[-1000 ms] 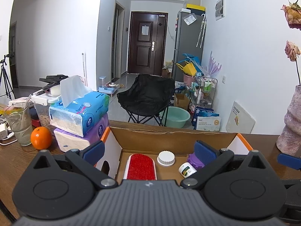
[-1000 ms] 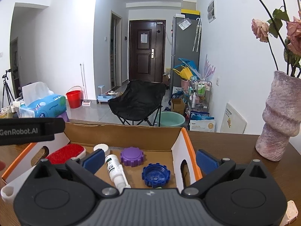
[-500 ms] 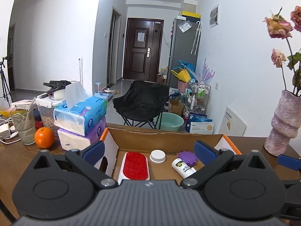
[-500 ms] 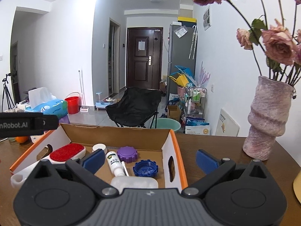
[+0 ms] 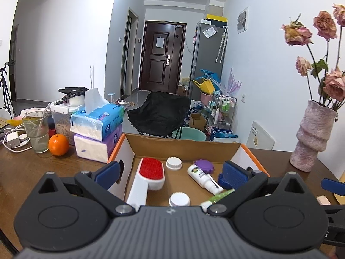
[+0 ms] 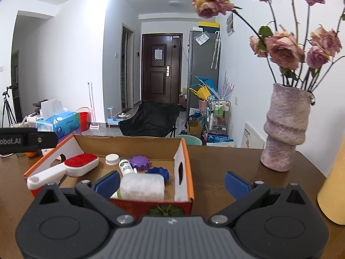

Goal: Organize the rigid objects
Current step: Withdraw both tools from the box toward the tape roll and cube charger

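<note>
An open cardboard box (image 5: pixel 183 145) (image 6: pixel 183 157) with orange-edged flaps sits on the brown table. It holds a red-and-white brush (image 5: pixel 151 173) (image 6: pixel 80 165), white caps (image 5: pixel 173 163), a purple cap (image 5: pixel 204 165) (image 6: pixel 140 161), a blue cap (image 6: pixel 157 171), a small white bottle (image 5: pixel 201 178) (image 6: pixel 126 167), a green tube (image 5: pixel 217 197) and a white frosted container (image 6: pixel 142 186). My left gripper (image 5: pixel 170 173) is open and empty above the box's near side. My right gripper (image 6: pixel 171 182) is open and empty, before the box's right front corner.
Tissue packs (image 5: pixel 97 129), an orange (image 5: pixel 58 144), a glass (image 5: pixel 38 133) and chargers (image 5: pixel 14 139) stand left of the box. A pink vase of dried roses (image 6: pixel 284 129) stands at the right, a yellow object (image 6: pixel 334 185) at the far right edge.
Both grippers have pulled back and risen from the box. More of the box contents show, including the frosted container, a second white cap and the green tube.
</note>
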### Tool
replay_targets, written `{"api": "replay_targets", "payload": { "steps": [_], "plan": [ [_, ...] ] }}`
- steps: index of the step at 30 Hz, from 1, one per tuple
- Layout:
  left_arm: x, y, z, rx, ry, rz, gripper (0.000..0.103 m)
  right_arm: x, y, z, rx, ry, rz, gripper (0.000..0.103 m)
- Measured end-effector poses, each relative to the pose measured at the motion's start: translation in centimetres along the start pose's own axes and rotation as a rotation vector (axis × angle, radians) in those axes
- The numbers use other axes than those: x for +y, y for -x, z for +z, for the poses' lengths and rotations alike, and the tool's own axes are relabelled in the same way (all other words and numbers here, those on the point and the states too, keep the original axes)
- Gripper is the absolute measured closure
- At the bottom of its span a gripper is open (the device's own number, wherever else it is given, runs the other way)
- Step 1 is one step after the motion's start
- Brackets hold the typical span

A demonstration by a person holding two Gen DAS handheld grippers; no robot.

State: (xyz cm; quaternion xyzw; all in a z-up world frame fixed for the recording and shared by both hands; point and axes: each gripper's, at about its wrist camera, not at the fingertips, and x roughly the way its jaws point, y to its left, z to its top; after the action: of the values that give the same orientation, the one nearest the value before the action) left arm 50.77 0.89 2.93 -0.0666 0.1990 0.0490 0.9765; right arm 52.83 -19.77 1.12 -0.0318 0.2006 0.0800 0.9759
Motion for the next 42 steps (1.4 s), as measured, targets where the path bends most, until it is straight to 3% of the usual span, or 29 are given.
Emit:
{"api": "replay_targets", "payload": {
  "steps": [21, 42],
  "plan": [
    [-3.7, 6.2, -5.2, 0.062, -0.021, -0.024, 0.0, -4.4, 6.7, -4.6, 0.036, -0.004, -0.056, 0.0],
    [-8.4, 4.1, -11.3, 0.163, -0.085, 0.006, 0.0, -9.4, 7.9, -7.4, 0.066, -0.03, -0.117, 0.0]
  ]
}}
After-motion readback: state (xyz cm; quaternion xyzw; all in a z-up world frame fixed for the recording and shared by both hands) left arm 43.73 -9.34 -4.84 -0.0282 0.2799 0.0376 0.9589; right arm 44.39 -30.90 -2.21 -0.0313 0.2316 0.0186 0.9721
